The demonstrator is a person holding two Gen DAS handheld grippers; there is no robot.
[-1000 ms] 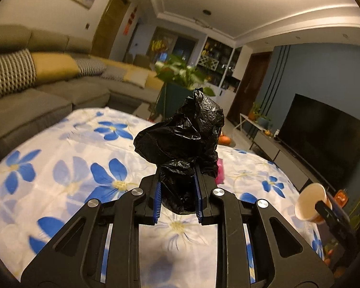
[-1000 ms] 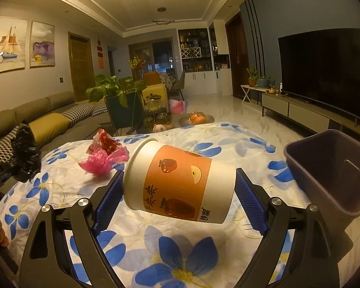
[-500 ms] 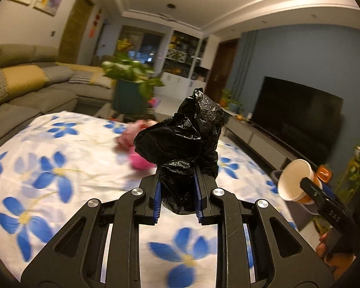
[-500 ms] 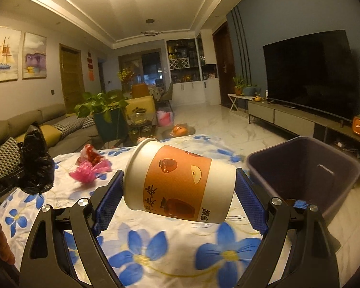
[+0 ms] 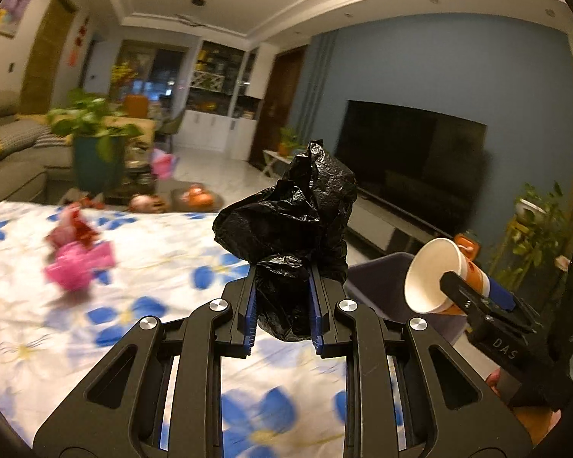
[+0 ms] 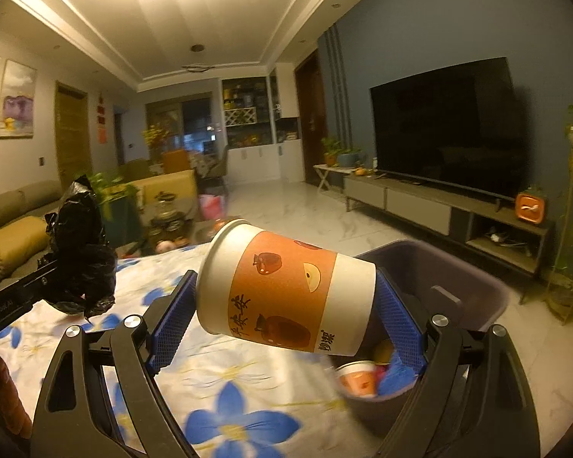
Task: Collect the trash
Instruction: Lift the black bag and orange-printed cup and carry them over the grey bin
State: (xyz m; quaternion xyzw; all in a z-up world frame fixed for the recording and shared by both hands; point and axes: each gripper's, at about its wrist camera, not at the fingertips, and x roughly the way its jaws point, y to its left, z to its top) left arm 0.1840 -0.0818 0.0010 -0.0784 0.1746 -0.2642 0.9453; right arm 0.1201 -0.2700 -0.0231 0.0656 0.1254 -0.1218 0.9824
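My left gripper point(image 5: 282, 313) is shut on a crumpled black plastic bag point(image 5: 290, 221), held above the flowered tablecloth point(image 5: 141, 274). My right gripper point(image 6: 286, 316) is shut on a white and orange paper cup point(image 6: 286, 290) lying sideways between its blue pads. Just beyond the cup stands a dark purple bin point(image 6: 473, 286) with a small cup and other scraps inside. In the left wrist view the cup point(image 5: 439, 278) hangs over that bin point(image 5: 382, 286) at the right. In the right wrist view the bag point(image 6: 80, 252) shows at the left.
Pink and red wrappers point(image 5: 76, 255) lie on the table at the left. A sofa point(image 5: 7, 160) and a potted plant point(image 5: 91, 145) stand behind the table. A large TV point(image 6: 447, 129) on a low cabinet lines the blue wall.
Both grippers have swung right across the table with their loads. The purple bin has come from the right edge to right under the cup. The pink wrappers have slid to the left.
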